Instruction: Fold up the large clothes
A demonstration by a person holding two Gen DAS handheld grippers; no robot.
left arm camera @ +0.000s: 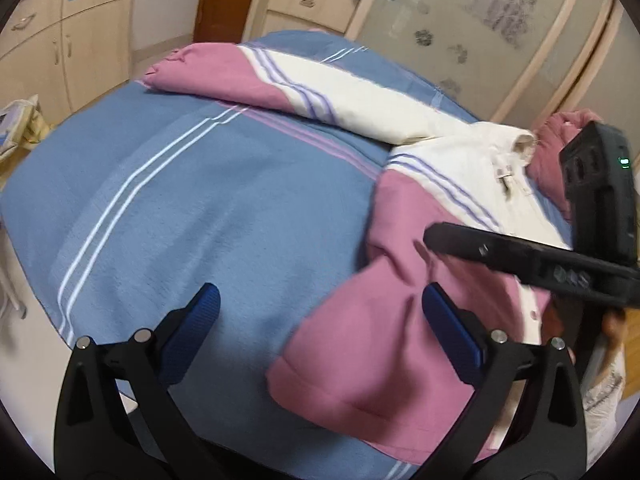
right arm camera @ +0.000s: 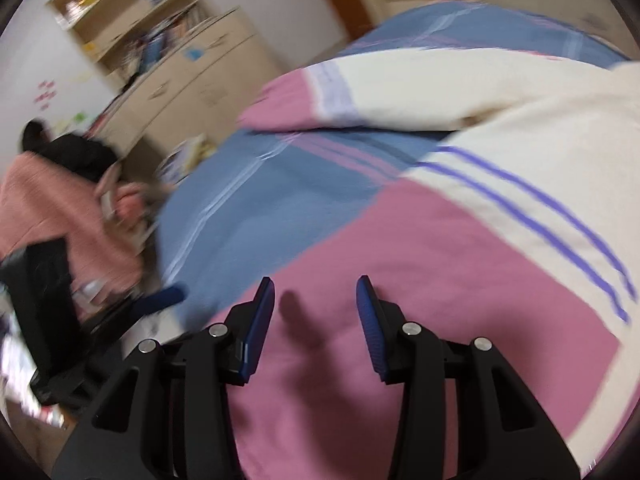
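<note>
Open left gripper (left arm camera: 320,300) straddles jacket (left arm camera: 400,320) edge, bedspread (left arm camera: 180,200) bare beyond

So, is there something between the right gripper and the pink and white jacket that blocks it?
No, nothing visible does. The right gripper hangs directly over the pink part of the jacket with open jaws, and only its own shadow lies on the cloth between the fingers.

Pink-and-cream jacket (left arm camera: 404,280) on blue bedspread (left arm camera: 192,208)

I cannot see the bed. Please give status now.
Left claw open, empty. Right claw open above jacket, not gripping. Jacket spread on bed, one sleeve out. Nothing blocking.
</note>
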